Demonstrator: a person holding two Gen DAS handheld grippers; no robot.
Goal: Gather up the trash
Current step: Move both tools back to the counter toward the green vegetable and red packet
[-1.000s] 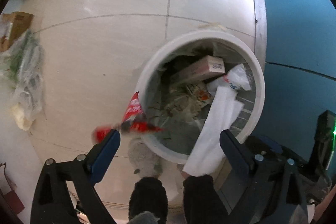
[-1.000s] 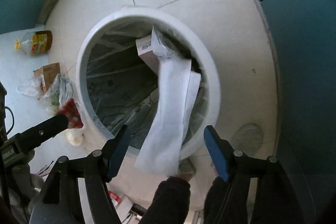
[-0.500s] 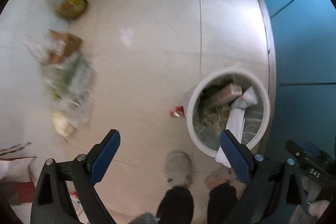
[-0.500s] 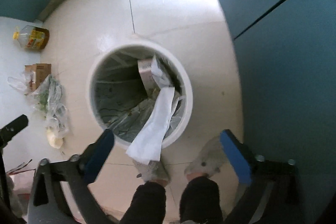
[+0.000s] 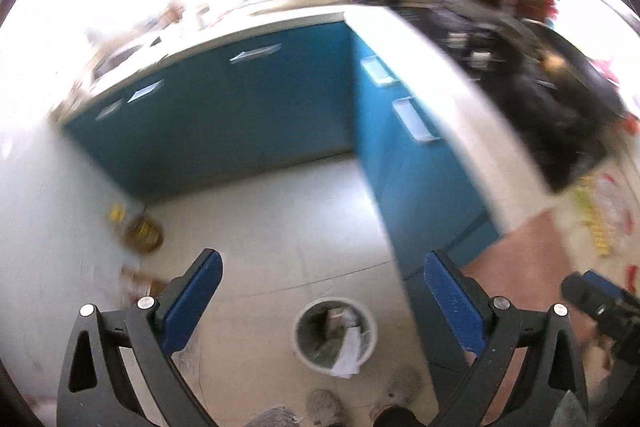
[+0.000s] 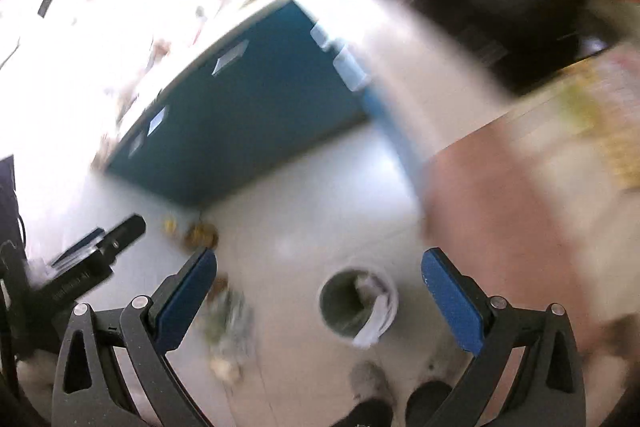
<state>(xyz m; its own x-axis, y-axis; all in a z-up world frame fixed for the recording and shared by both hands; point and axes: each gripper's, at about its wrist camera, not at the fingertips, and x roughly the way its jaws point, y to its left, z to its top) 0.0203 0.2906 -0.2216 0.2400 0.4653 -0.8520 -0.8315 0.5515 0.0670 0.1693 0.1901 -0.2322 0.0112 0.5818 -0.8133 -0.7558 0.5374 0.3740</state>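
The round white plastic trash bin (image 5: 335, 335) stands on the pale tiled floor (image 5: 288, 211), far below both cameras, at about 6 o'clock in each view. It holds crumpled trash, and a long white paper sheet (image 5: 347, 355) hangs over its near rim. In the right wrist view the bin (image 6: 357, 303) sits between the fingers' tips, lower down. The left gripper (image 5: 318, 301) has its blue-padded fingers released, spread wide with nothing between them. The right gripper (image 6: 319, 291) is likewise released and empty. A loose heap of clear plastic bags (image 6: 228, 323) lies on the floor at 9 o'clock from the bin. A blurred yellow-labelled bottle (image 5: 143, 233) stands near the teal cabinet fronts (image 5: 240, 115), at 10 o'clock. The white worktop (image 5: 432, 75) runs above the cabinets.
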